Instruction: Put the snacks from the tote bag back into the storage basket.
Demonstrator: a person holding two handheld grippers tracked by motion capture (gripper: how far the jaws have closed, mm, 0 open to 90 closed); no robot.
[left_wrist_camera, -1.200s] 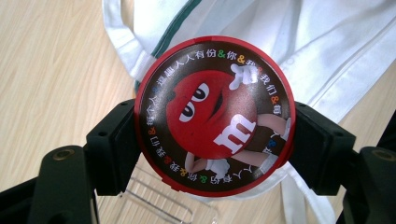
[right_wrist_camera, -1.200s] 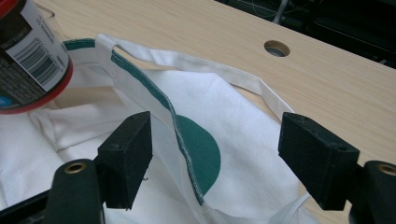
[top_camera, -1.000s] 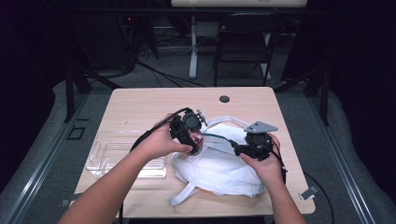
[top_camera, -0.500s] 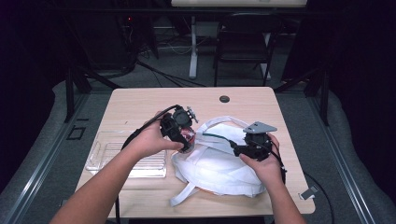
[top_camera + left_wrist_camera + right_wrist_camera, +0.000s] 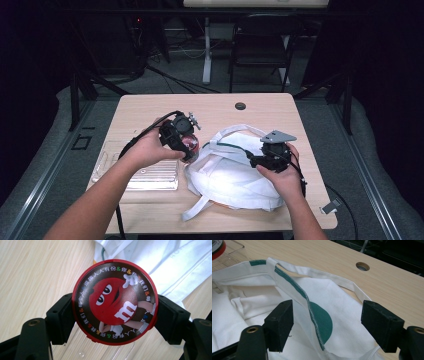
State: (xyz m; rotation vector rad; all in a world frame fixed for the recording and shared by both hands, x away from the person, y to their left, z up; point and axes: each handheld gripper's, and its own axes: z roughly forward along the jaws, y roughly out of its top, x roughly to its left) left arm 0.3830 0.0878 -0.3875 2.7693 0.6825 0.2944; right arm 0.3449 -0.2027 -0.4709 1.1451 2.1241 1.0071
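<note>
A round red candy tin [image 5: 115, 302] with a red cartoon figure on its lid sits clamped between the jaws of my left gripper [image 5: 115, 316]. In the high view that gripper [image 5: 186, 142] holds the tin [image 5: 190, 145] just left of the white cloth bag [image 5: 235, 177], above the table. My right gripper [image 5: 251, 159] rests at the bag's right side, pointing left. Its jaws [image 5: 328, 325] stand wide apart on either side of the bag's green-trimmed rim [image 5: 297, 288], not pinching it. A green half-circle print [image 5: 323, 321] shows on the cloth.
A clear plastic tray [image 5: 145, 172] lies on the wooden table [image 5: 150, 107] to the left of the bag. A cable hole [image 5: 240, 106] sits near the far edge. A chair [image 5: 260, 45] and a desk leg stand beyond the table.
My left gripper has carried the red tin leftward, away from the bag's mouth. The right gripper has stayed at the bag.
</note>
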